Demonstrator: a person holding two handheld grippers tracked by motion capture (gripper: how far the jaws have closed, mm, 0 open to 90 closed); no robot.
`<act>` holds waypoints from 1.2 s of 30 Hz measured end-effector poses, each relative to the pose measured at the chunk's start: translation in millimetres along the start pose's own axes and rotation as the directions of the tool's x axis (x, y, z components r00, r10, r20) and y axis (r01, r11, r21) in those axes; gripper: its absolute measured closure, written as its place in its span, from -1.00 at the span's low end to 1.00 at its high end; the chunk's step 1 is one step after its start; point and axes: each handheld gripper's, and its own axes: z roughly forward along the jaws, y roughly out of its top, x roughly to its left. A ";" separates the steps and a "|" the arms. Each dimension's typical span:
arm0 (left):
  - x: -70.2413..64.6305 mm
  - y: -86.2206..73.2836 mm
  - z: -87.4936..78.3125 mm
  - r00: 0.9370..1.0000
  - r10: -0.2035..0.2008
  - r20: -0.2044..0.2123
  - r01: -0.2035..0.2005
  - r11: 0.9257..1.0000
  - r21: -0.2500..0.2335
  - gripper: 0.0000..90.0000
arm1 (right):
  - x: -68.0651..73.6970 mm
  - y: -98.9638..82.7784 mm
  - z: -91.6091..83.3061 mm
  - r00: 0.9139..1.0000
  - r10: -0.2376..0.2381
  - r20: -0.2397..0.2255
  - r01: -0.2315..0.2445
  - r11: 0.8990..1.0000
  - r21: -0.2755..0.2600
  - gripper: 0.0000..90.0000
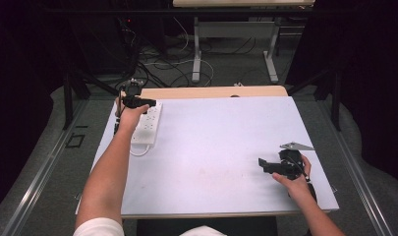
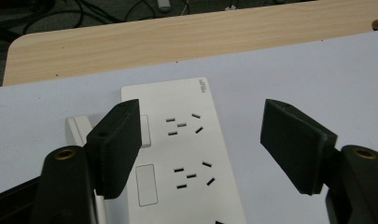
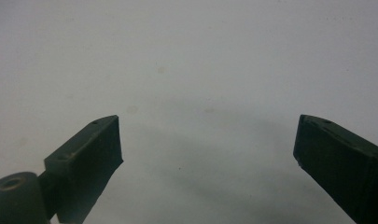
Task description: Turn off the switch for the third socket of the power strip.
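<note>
A white power strip (image 1: 148, 125) lies at the far left of the white table top (image 1: 221, 147), long side running away from me. In the left gripper view the power strip (image 2: 186, 154) shows several socket groups and two flat switches. My left gripper (image 1: 140, 102) hovers just above its far end, jaws open and straddling the strip, left gripper (image 2: 200, 144) holding nothing. My right gripper (image 1: 266, 164) rests low near the table's right front, pointing left. Its jaws stand wide open over bare table, right gripper (image 3: 207, 154) holding nothing.
A thin white cord (image 1: 140, 150) loops from the strip's near end. A bare wooden band (image 1: 211, 92) runs along the table's far edge. Beyond it are cables on the floor (image 1: 167, 64) and the legs of another table (image 1: 196, 54).
</note>
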 end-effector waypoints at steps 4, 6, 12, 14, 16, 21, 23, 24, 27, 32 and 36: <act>-0.6 0.3 -5.9 1.000 -0.021 0.011 0.021 1.000 0.007 -0.52 | 0.1 0.4 -0.8 1.000 0.006 0.002 -0.006 1.000 -0.002 -0.84; -1.4 -0.9 -7.3 0.999 -0.040 0.015 0.039 0.999 0.017 -0.60 | -0.6 0.5 -0.9 1.000 -0.003 0.001 0.003 1.000 -0.006 -0.84; -2.0 -3.0 -11.6 0.998 -0.040 0.042 0.038 0.998 0.043 -0.79 | 0.4 0.6 -0.6 1.000 0.006 0.005 -0.005 1.000 -0.003 -0.84; -3.4 -4.2 -11.2 0.998 -0.048 0.041 0.046 0.998 0.045 -0.92 | 0.6 0.5 -0.8 1.000 0.002 0.003 -0.002 1.000 -0.003 -0.84; -4.9 -5.0 -12.0 0.998 -0.054 0.042 0.053 0.998 0.039 -0.99 | 0.7 0.6 -0.9 1.000 0.002 0.002 -0.002 1.000 -0.005 -0.84; -9.6 -5.0 -17.2 0.997 -0.059 0.052 0.057 0.998 0.029 -0.99 | 0.3 0.6 -1.3 1.000 0.007 0.003 -0.007 1.000 -0.006 -0.84; -10.8 -5.4 -21.1 0.996 -0.053 0.078 0.050 0.998 0.034 -0.99 | -0.1 0.5 -1.4 1.000 0.005 0.004 -0.005 1.000 -0.007 -0.84; -12.0 -6.4 -21.8 0.995 -0.052 0.084 0.050 0.998 0.026 -0.99 | -0.2 0.5 -1.5 1.000 0.005 0.004 -0.005 1.000 -0.007 -0.84; -15.4 -9.0 -24.6 0.995 -0.038 0.096 0.036 0.999 0.025 -0.99 | 0.2 0.3 -1.4 1.000 0.010 0.004 -0.010 1.000 -0.005 -0.84; -19.4 -11.8 -29.1 0.992 -0.023 0.121 0.021 1.000 0.023 -0.99 | -0.1 0.5 -1.3 1.000 0.008 0.007 -0.008 1.000 -0.007 -0.84; -23.2 -15.2 -32.7 0.991 -0.012 0.133 0.010 1.000 0.012 -0.99 | -0.2 0.4 -1.2 1.000 0.005 0.007 -0.005 1.000 -0.005 -0.84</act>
